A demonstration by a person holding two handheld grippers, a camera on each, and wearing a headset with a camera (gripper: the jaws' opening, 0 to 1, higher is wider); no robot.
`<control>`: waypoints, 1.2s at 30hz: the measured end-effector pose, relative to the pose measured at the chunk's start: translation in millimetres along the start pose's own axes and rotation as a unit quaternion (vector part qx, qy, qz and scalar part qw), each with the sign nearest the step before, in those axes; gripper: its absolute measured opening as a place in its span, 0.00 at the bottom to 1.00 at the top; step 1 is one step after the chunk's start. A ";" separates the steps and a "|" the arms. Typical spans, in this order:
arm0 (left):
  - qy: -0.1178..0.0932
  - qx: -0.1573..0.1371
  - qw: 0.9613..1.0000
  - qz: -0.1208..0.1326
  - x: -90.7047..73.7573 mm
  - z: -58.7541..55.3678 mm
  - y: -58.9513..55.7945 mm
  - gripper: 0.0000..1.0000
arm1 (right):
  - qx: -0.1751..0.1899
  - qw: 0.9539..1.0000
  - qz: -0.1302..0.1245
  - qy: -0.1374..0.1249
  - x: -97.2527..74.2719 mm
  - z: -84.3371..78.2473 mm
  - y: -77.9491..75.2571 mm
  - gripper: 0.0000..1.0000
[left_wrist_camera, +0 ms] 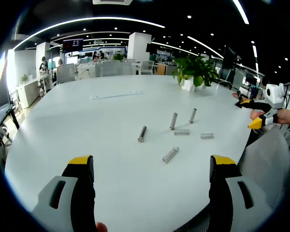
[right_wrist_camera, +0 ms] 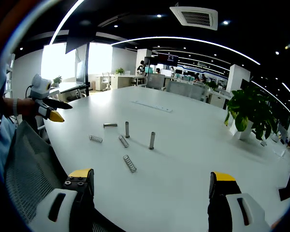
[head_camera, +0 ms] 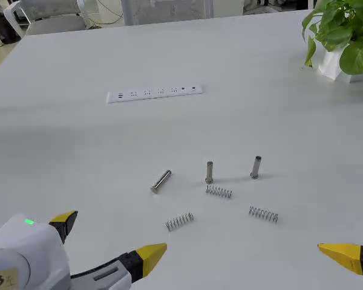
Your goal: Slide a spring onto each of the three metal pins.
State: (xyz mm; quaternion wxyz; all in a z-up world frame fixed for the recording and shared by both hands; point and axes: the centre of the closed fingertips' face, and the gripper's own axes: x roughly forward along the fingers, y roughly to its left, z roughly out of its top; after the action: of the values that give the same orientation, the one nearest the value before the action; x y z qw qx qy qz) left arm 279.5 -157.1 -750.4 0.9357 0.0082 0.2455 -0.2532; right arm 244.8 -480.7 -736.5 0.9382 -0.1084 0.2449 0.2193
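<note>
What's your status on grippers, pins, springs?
Left gripper and right gripper open, holding nothing. Two pins upright, one pin lying flat; three springs loose on table, none fitted. Power strip lies beyond the pins.

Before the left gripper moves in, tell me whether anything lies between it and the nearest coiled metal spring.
Nothing visible does. The left gripper hangs open over the bare white table, and the nearest coiled metal spring lies just ahead of it, apart from the metal pin lying on its side beyond.
</note>
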 end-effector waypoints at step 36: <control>0.051 0.066 0.995 -0.059 25.9 5.2 -0.1 0.99 | -0.005 1.000 0.026 0.009 11.6 0.3 5.9 0.98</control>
State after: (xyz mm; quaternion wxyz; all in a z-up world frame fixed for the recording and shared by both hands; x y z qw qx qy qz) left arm 301.3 -170.1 -757.8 0.9026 0.0689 0.2760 -0.3230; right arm 251.4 -471.3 -742.7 0.9293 -0.1091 0.2551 0.2440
